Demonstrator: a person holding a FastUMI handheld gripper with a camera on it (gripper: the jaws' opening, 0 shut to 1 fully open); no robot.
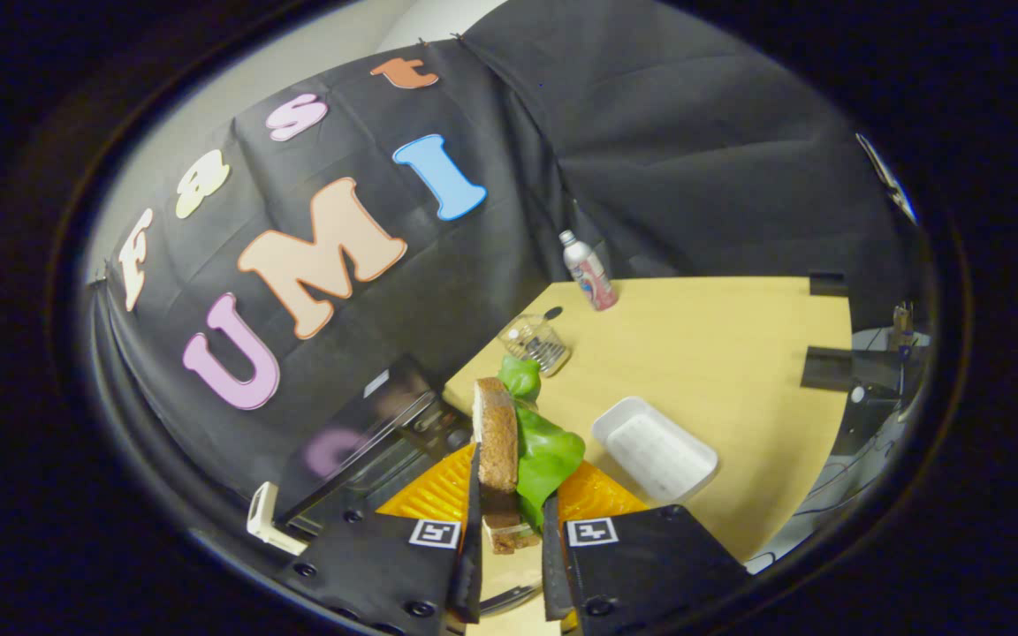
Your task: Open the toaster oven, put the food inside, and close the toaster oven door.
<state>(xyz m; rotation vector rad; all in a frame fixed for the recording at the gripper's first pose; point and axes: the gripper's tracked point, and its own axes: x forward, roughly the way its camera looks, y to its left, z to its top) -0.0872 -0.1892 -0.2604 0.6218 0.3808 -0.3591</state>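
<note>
My gripper [509,521] is shut on a sandwich [498,442] of brown bread with a green lettuce leaf [546,455] hanging out of its right side. The sandwich stands on edge between the two fingers and is lifted above the wooden table [721,353]. The toaster oven [368,450], black with a reflective glass door and a pale handle end [263,514], lies to the left of the fingers against the black cloth wall. I cannot tell from here whether its door is open.
A white rectangular tray [655,449] sits empty just right of the fingers. Beyond the sandwich stand a glass jar [535,343] with dark utensils and a small pink-labelled bottle [588,269]. Black fixtures [836,367] line the table's far right edge.
</note>
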